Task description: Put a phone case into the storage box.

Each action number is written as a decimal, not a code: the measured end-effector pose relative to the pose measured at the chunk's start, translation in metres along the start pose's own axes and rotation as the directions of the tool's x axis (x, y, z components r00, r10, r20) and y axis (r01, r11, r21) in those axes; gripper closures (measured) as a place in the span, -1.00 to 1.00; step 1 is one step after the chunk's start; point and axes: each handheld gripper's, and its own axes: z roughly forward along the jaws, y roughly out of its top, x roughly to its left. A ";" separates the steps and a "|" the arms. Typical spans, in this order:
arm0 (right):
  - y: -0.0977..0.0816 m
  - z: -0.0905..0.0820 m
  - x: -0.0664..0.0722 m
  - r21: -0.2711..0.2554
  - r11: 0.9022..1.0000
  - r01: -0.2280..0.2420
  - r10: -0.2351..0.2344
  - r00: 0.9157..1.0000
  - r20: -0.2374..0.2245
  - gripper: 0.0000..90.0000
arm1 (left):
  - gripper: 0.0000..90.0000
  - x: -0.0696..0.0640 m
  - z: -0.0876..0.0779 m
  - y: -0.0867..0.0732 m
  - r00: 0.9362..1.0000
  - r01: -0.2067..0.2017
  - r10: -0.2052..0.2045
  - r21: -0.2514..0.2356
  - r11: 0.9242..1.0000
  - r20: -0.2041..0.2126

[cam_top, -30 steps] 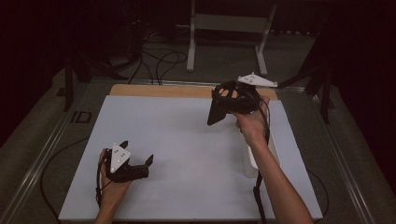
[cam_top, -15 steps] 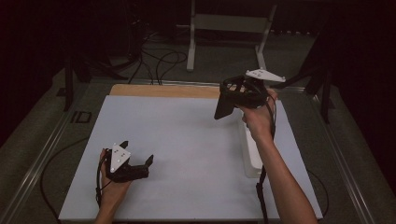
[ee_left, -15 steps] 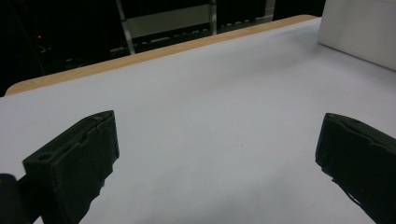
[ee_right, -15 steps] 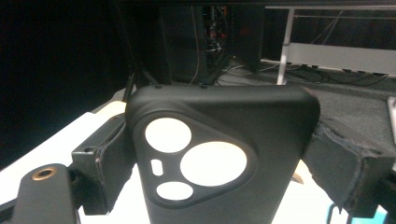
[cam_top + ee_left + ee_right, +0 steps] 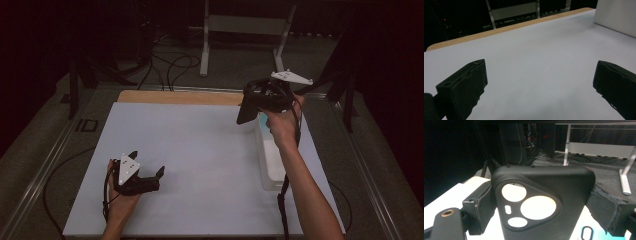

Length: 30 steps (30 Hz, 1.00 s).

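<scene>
1. Since a second ago you are carrying the right gripper higher and farther toward the back right corner of the table; the left gripper is staying where it was, low at the front left.
2. You are holding a black phone case in the right gripper, lifted clear of the table. In the right gripper view its jaws are closing on the case from both sides, and the triangular camera cutout with its three round openings is facing the camera.
3. In the high view the case is hanging above the far end of the white bin that is sitting along the table's right edge.
4. This is looking like the carry step: the case is out of the bin and in the air, not yet set anywhere.
5. Something pale blue with a small oval cutout is lying below the case, probably another case in the bin, though the view is too cropped to be sure.
6. Your left gripper is resting with its jaws spread wide, gripping nothing, with bare table between them.
7. The next move is calling for you to bring the case over open table and lower it flat before you release the jaws.
</scene>
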 end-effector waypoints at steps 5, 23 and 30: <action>0.001 0.000 -0.006 -0.002 1.000 0.000 0.000 1.000 0.012 -0.68 | -1.00 0.000 0.000 0.000 1.000 -0.001 0.001 0.001 1.000 -0.001; 0.005 -0.002 -0.023 0.000 1.000 -0.006 0.006 0.997 0.077 -0.68 | -1.00 0.001 0.000 0.000 1.000 0.006 -0.006 -0.004 1.000 -0.001; 0.006 -0.003 -0.029 -0.002 1.000 -0.008 0.008 0.995 0.100 -0.68 | -1.00 0.001 -0.001 0.000 1.000 0.007 -0.007 -0.006 1.000 -0.002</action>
